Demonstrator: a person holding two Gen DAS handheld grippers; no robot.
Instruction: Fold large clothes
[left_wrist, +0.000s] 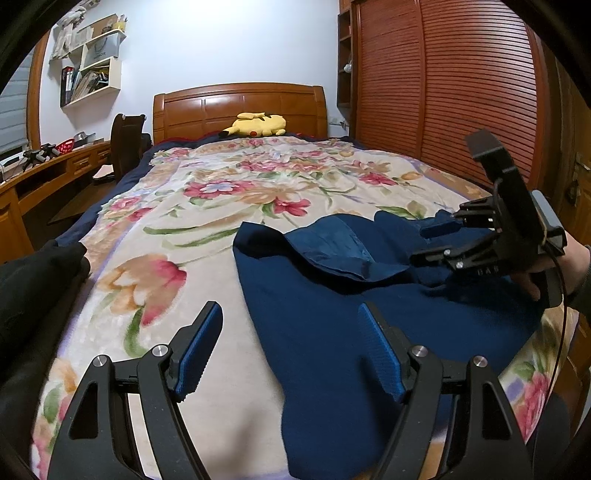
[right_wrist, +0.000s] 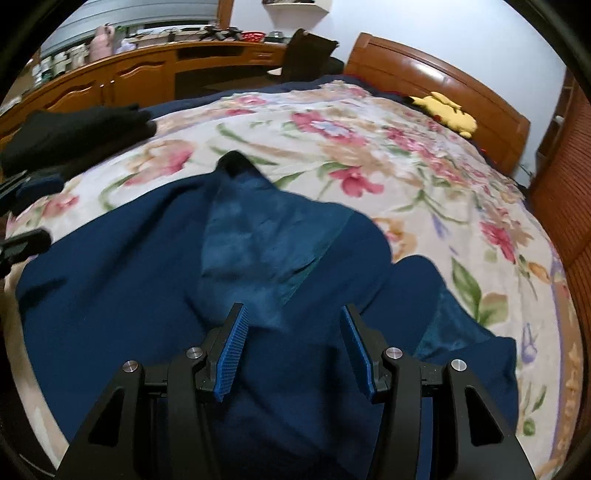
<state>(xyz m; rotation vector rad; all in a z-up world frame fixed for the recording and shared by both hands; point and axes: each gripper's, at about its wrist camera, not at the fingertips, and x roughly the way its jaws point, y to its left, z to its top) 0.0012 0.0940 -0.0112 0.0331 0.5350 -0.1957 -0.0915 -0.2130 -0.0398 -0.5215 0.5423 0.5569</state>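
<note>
A large navy blue garment (left_wrist: 332, 332) lies spread on the floral bedspread (left_wrist: 166, 229), with a flap of shinier blue lining (left_wrist: 332, 247) turned up near its middle. My left gripper (left_wrist: 291, 328) hovers open over the garment's near left edge with nothing between its pads. Held by a hand at the right, my right gripper (left_wrist: 424, 242) stands open just above the garment's far right part. In the right wrist view the right gripper (right_wrist: 293, 332) is open over the navy garment (right_wrist: 129, 277) near the lining (right_wrist: 258, 236), its pads pressing nothing. The left gripper (right_wrist: 29, 214) shows at the left edge.
A black garment (left_wrist: 37, 277) lies at the bed's left edge. A yellow plush toy (left_wrist: 258, 123) rests by the wooden headboard (left_wrist: 240, 107). A slatted wooden wardrobe (left_wrist: 443, 85) runs along the right of the bed. A desk (right_wrist: 129, 74) and dark chair (right_wrist: 306, 51) stand to the left.
</note>
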